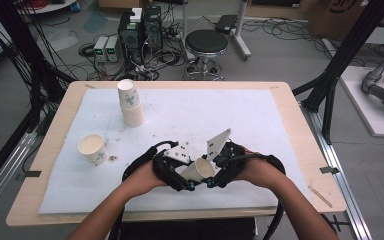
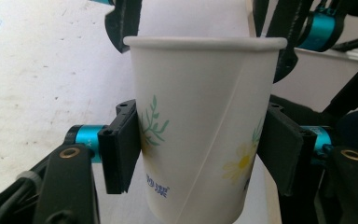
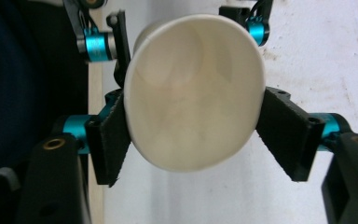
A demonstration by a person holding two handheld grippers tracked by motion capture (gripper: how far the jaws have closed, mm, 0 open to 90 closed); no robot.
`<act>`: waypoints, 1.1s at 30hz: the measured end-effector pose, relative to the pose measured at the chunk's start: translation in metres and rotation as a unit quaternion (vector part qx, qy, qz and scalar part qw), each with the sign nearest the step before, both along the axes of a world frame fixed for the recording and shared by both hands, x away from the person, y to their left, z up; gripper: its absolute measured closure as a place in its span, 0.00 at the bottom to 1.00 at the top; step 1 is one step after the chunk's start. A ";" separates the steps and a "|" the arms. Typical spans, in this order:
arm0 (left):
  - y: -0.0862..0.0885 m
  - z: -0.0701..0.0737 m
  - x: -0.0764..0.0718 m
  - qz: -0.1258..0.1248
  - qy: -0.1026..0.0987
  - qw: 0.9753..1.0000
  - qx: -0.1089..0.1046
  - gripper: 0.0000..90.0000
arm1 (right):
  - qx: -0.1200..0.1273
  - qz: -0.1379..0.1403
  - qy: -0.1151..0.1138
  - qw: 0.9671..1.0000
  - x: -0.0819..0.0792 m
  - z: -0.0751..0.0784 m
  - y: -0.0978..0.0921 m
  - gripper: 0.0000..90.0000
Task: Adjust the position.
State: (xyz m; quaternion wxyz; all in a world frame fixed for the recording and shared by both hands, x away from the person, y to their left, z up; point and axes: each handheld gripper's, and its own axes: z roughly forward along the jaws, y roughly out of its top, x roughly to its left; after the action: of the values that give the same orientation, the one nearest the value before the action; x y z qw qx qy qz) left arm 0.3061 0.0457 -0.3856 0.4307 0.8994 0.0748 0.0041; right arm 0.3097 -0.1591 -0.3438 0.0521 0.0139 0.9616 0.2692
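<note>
A white paper cup (image 1: 202, 169) with a flower print is held between both grippers near the table's front middle, tilted with its mouth up and toward the person. My left gripper (image 1: 187, 184) is shut on the cup's wall (image 2: 200, 116), with its pads (image 2: 121, 149) pressed on both sides. My right gripper (image 1: 212, 181) is shut on the same cup at its rim (image 3: 193, 93), which is squeezed slightly oval. The open mouth faces the right gripper view.
A stack of paper cups (image 1: 130, 102) stands at the back left of the white mat (image 1: 260, 115). A single upright cup (image 1: 92, 147) sits at the left. Small crumbs (image 1: 112, 158) lie beside it. The wooden table edge (image 1: 180, 215) runs close below the hands.
</note>
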 end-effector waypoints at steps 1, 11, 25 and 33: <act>0.000 0.000 0.000 0.000 0.000 1.000 0.000 0.38 | 0.010 -0.004 0.003 1.000 0.001 0.000 -0.001 0.30; 0.014 -0.009 0.001 0.036 0.009 0.998 -0.047 0.36 | 0.132 -0.070 0.040 0.988 0.003 0.002 -0.031 0.25; 0.034 -0.019 0.008 0.103 0.004 0.989 -0.106 0.34 | 0.252 -0.170 0.027 0.952 -0.001 -0.018 -0.093 0.25; 0.044 -0.021 0.009 0.143 -0.025 0.978 -0.149 0.33 | 0.270 -0.215 -0.019 0.938 -0.009 -0.038 -0.114 0.24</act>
State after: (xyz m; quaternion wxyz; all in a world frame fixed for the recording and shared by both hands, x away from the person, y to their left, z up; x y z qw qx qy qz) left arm 0.3152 0.0898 -0.4066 0.5562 0.8050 0.1914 0.0772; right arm 0.3006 -0.2733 -0.3815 0.1213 0.2290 0.8255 0.5014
